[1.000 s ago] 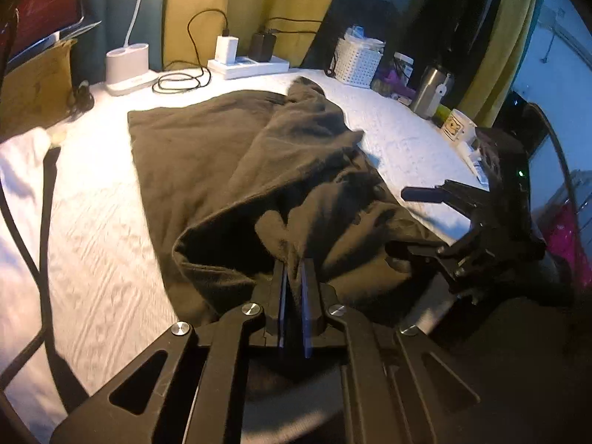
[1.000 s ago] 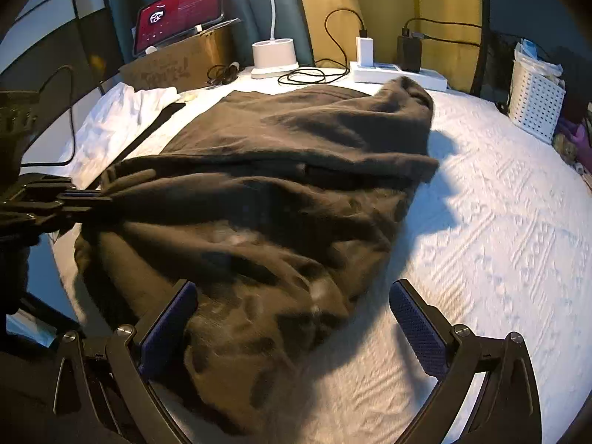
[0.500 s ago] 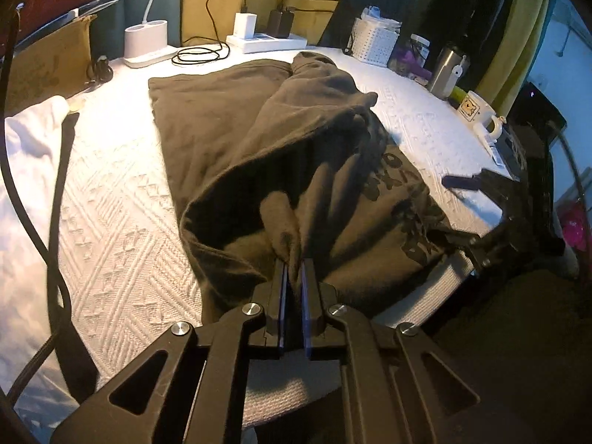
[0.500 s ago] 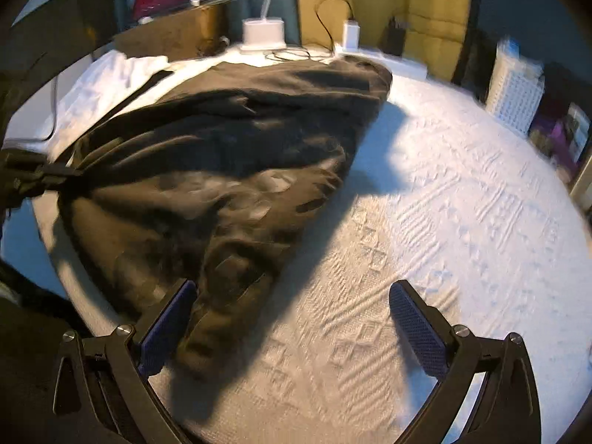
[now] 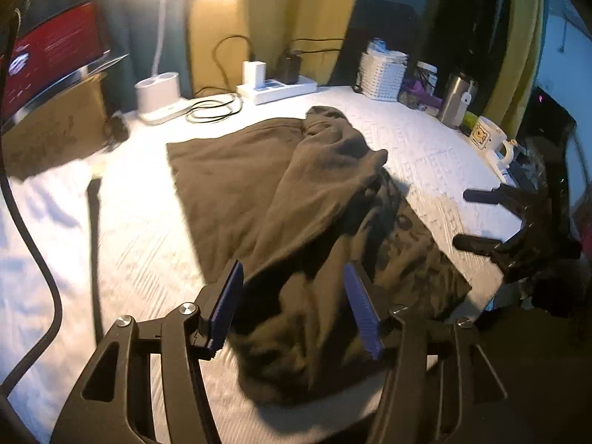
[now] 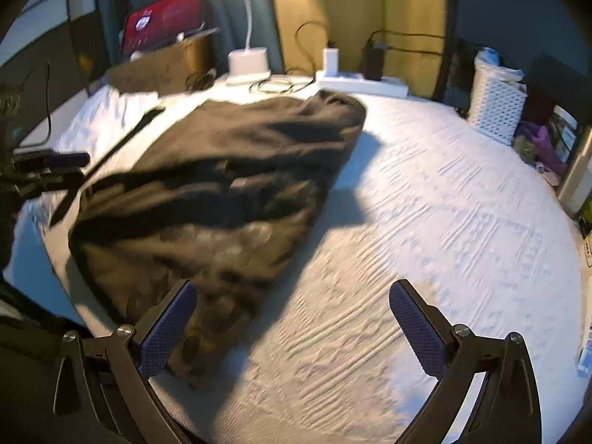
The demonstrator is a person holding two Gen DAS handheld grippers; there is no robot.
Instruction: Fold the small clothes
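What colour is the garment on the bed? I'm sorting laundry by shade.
Dark olive-brown, with a black print on one part; the garment shows best in the left wrist view.

The dark garment is smeared by motion at its near hem, so the print on it cannot be read, and its lower folds are lost in shadow. The mug carries a picture too small to make out. The red screen shows text too blurred to read, its left side cut off in the left wrist view

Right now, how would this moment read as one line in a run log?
task: fold clothes | left gripper: opening, letting go of dark garment | right gripper: open, empty | garment: rumpled on bed
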